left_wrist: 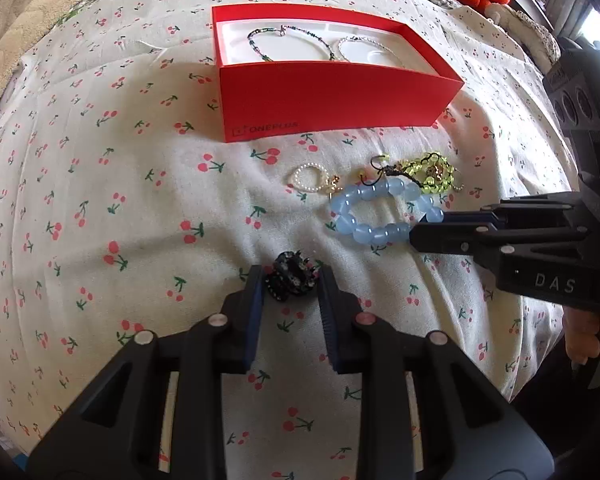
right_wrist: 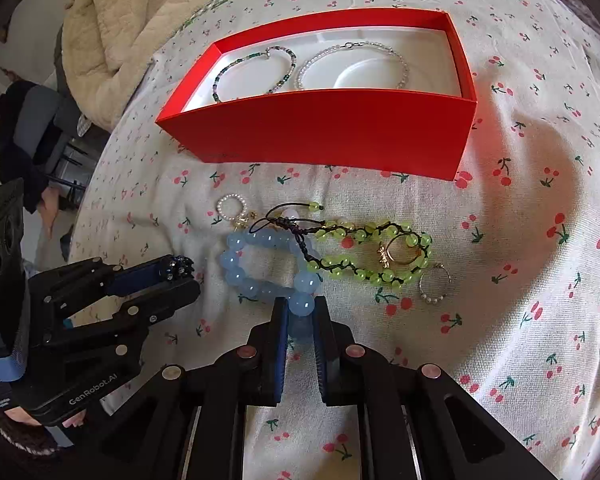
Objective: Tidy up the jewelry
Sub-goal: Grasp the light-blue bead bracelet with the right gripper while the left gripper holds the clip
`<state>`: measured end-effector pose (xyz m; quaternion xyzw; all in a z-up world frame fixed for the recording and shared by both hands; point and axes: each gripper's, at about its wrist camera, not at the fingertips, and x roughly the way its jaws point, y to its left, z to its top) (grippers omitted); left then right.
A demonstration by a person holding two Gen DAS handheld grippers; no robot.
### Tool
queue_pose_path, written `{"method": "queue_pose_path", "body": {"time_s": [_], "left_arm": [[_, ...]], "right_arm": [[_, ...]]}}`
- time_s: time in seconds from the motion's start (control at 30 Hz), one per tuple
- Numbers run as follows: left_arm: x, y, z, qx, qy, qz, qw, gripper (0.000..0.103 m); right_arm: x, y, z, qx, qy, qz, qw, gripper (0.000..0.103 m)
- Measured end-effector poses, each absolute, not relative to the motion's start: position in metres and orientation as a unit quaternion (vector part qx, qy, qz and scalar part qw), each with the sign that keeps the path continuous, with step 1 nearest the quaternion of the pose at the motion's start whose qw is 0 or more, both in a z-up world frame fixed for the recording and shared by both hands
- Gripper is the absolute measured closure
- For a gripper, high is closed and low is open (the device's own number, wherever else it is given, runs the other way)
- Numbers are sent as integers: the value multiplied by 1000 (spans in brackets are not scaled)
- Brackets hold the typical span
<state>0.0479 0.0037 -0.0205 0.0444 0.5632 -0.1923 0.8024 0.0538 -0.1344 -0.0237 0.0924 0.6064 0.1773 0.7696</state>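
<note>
Left wrist: left gripper (left_wrist: 291,284) clamped on a small black beaded piece (left_wrist: 290,280) over the cherry-print cloth (left_wrist: 140,208), piece too dark to identify; right wrist: right gripper (right_wrist: 300,314) pinches a glossy round bead of the blue bracelet (right_wrist: 268,268), lying before the red box (right_wrist: 320,128).

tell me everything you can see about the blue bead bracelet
The blue bead bracelet is a loop of large, round, translucent pale-blue beads, glassy looking, lying flat on the cherry-print cloth in front of the red box. The right gripper is shut on one bead at its near edge. The dark cord of the green bead bracelet lies across its far side. A small pearl ring sits just beyond it; whether they touch is unclear.
</note>
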Motion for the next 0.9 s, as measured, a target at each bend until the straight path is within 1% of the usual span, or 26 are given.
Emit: {"method": "queue_pose_path", "body": {"time_s": [0.03,0.17,0.27,0.3,0.33,0.6,0.67,0.7,0.73,0.8,0.9], "left_arm": [[46,5,-19,42,563,-191,803,74],[44,11,-16,36,564,-188,803,74],[42,15,-14,29,565,-186,803,74],[41,15,-14,29,565,-185,804,74],[41,16,-13,29,564,-185,804,74],[42,18,-13,30,568,-181,802,74],[43,18,-15,31,573,-175,800,74],[43,19,-16,31,575,-172,799,74],[43,19,-18,30,577,-170,798,74],[43,19,-19,28,579,-166,798,74],[41,17,-19,29,579,-161,799,74]], "right_arm": [[53,-134,-23,100,610,177,766,89],[53,-142,-25,136,619,166,755,82],[55,-149,-28,166,623,161,747,66],[55,-150,-27,175,622,159,746,59],[55,-150,-26,181,620,158,747,56],[64,-145,-29,171,609,138,763,55],[65,-138,-29,150,602,134,773,57],[64,-134,-29,133,598,131,780,59],[63,-132,-28,111,593,127,787,65],[60,-122,-28,57,580,118,804,72],[55,-106,-27,-7,562,108,820,77]]}}
